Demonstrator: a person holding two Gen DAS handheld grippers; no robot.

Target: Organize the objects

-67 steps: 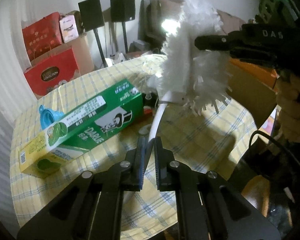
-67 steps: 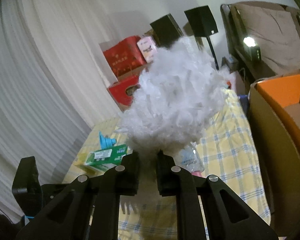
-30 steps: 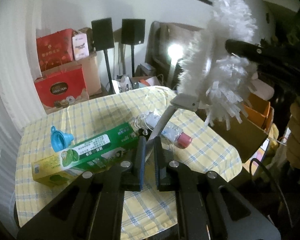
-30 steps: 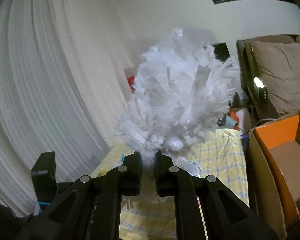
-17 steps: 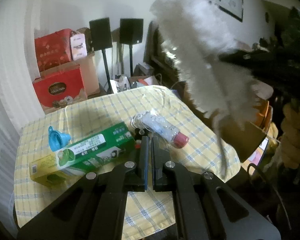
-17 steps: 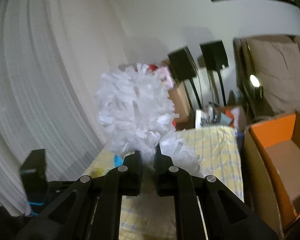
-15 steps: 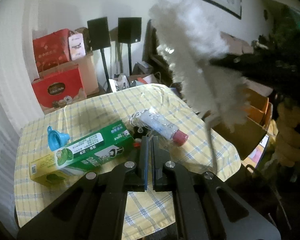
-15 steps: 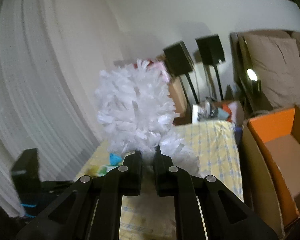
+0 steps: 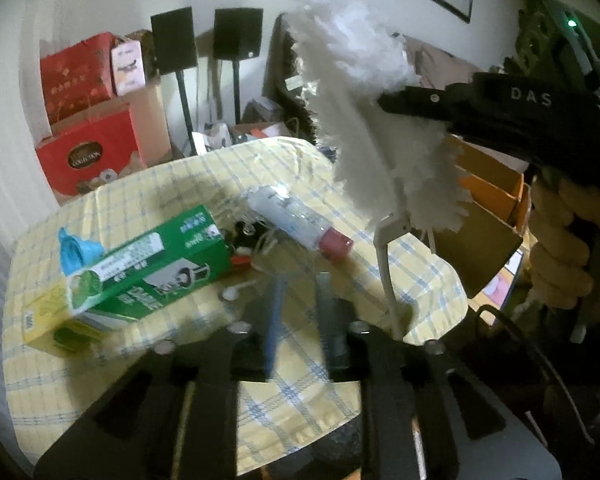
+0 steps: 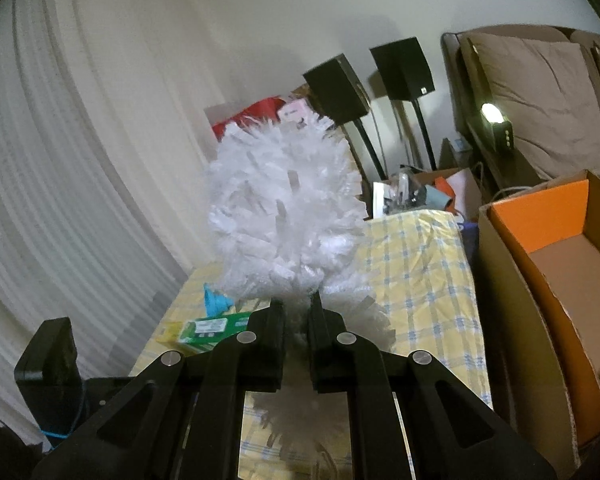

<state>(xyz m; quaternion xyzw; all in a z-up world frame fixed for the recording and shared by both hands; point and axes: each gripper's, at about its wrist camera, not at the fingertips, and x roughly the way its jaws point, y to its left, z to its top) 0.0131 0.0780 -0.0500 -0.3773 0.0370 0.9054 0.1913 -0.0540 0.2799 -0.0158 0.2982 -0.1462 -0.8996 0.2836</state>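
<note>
A white fluffy duster point(image 9: 364, 120) hangs above the table's right edge, and my right gripper point(image 9: 392, 100) is shut on its head. Its white handle point(image 9: 388, 280) dangles free, just right of my left gripper point(image 9: 300, 284), which is open and empty, its fingers blurred. In the right wrist view the duster point(image 10: 284, 208) fills the space ahead of the shut right gripper point(image 10: 297, 308). On the yellow checked tablecloth point(image 9: 172, 184) lie a green toothpaste box point(image 9: 148, 264), a blue funnel point(image 9: 74, 248), a clear bottle with a pink cap point(image 9: 296, 224) and tangled earphones point(image 9: 244, 236).
An open cardboard box with an orange inside point(image 10: 560, 260) stands against the table's right side. Red gift bags point(image 9: 84, 152), two black speakers on stands point(image 9: 204, 44) and a sofa point(image 10: 540, 92) sit behind the table. A person's hand point(image 9: 564, 240) holds the right gripper.
My left gripper let go of the duster's handle, shut empty, and has now opened. The right gripper keeps the duster's head and has carried it rightward, handle dangling.
</note>
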